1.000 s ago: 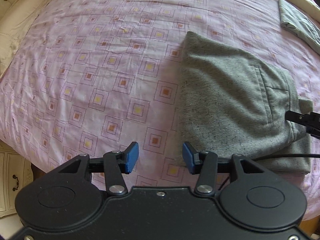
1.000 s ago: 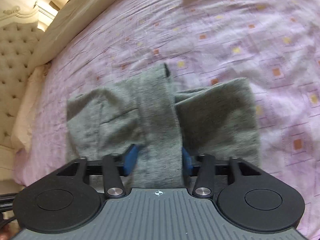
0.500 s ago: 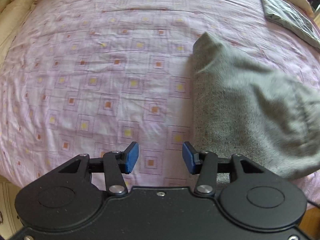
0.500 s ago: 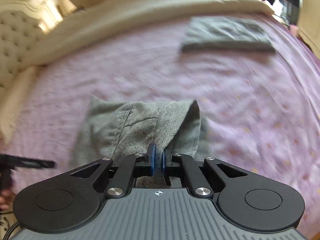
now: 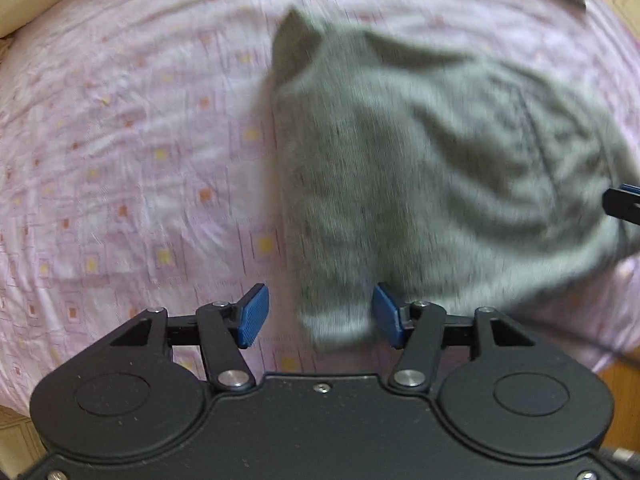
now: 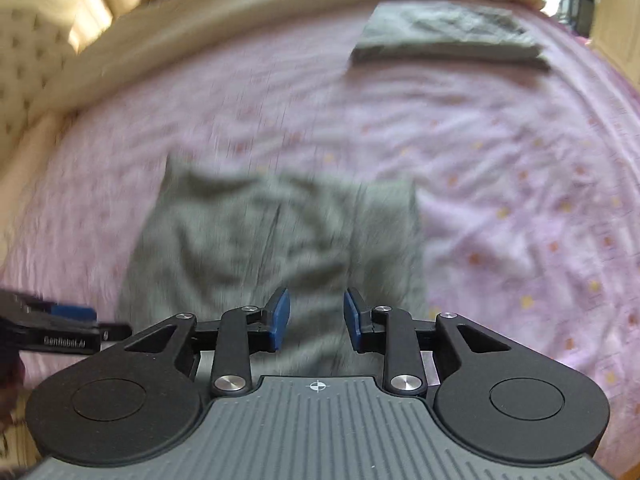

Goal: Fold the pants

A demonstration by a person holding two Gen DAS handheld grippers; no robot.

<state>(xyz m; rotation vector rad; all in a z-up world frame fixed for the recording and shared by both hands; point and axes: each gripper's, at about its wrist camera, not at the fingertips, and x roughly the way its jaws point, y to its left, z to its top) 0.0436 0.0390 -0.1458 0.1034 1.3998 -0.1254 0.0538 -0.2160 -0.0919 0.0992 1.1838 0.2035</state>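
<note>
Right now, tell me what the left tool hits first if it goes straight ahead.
Most likely the grey pants: a corner already lies between the open left tool fingers. The frame is blurred, so depth is uncertain.

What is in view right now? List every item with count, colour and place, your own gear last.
grey pants: one, heather grey, folded in a loose bundle on the near part of the bed.
folded cloth: one, darker grey, flat on the far right of the bed.
bedsheet: one, pink with small square prints, covering the bed.
cream bolster: one, cream, along the far edge of the bed.
tufted headboard: one, cream, far left.
left gripper: one, black with blue pads, open over a near corner of the pants.
right gripper: one, black with blue pads, open over the near edge of the pants.
</note>
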